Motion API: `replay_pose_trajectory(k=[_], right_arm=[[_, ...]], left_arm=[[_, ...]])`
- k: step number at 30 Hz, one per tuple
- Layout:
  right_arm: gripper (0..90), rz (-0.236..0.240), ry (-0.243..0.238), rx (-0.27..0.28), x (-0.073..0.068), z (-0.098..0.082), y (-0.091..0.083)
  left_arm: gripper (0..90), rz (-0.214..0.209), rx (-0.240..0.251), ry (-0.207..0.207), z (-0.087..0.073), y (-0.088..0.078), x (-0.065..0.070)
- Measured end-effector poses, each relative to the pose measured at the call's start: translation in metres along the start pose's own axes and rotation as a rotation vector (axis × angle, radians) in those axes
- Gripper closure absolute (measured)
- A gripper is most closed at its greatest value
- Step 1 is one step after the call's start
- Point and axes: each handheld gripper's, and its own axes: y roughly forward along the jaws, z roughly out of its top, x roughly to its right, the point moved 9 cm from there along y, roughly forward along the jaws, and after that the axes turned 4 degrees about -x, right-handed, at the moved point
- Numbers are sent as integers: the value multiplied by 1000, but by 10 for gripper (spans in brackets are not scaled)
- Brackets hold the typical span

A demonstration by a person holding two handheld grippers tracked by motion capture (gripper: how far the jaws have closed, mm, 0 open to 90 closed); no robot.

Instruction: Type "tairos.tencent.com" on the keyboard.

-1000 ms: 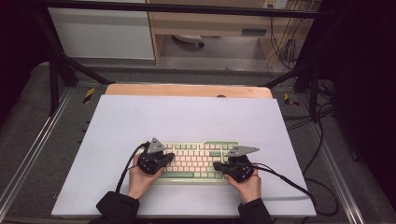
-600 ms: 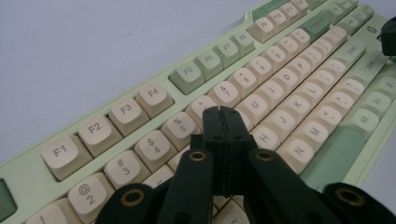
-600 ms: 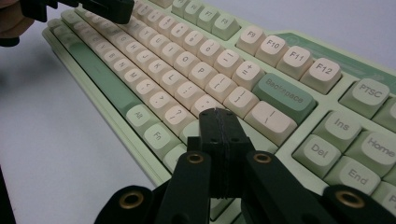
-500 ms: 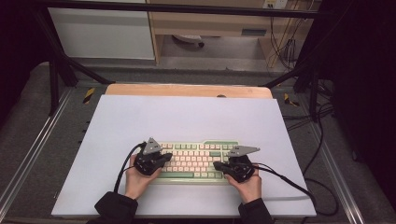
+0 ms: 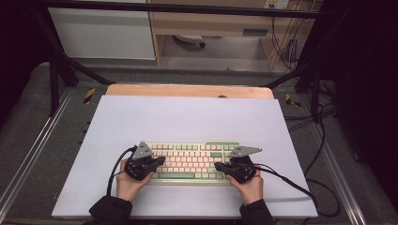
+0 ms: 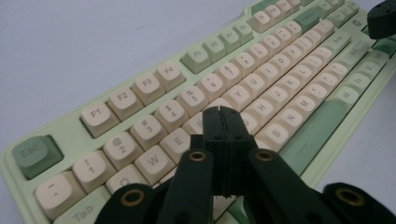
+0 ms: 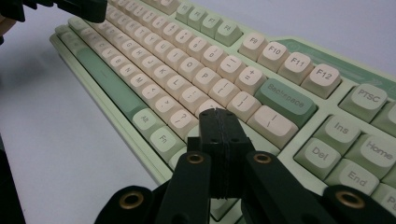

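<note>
While both grippers hang over the keyboard (image 5: 190, 161), each has its jaws pressed flat together with nothing between them, so each works as a single blunt tip for pressing keys. The keyboard lies on the white mat (image 5: 187, 117), directly beneath both sets of fingers and stretching between them.

The left gripper (image 6: 223, 114) has its tip above the keys just past E (image 6: 180, 140) and below the number row; the right gripper (image 7: 219, 115) sits over the keys just short of Backspace (image 7: 286, 100), near the right end of the letter block.

My worry is a mis-hit: the joined tip looks about as wide as one keycap, so a slightly off-centre descent would likely catch two keys at once. A slanted push might also skate off a cap or nudge the keyboard across the mat.

From the high view, both hands and the whole board can be read together, left gripper (image 5: 157, 161) and right gripper (image 5: 219, 166) at opposite ends. Key legends, however, are legible only from the gripper views, which also show the seam between the closed jaws.
</note>
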Motion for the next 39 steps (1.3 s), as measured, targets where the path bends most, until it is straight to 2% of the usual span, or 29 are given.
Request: replay_pose_trajectory(k=[5,16,23,27,39], right_arm=[[900,7,4,3,-3,1,-1],[900,18,-27,-10,-14,9,9],[900,33,-46,-16,-23,19,21],[900,49,-42,-10,-27,23,27],[900,52,-50,-31,-29,16,37]], left_arm=[[900,4,-1,-6,-9,-8,-3],[900,18,1,-27,-24,-21,-13],[900,17,6,-36,-26,-22,-16],[900,12,9,-39,-27,-22,-17],[900,4,-4,-37,-31,-18,-15]])
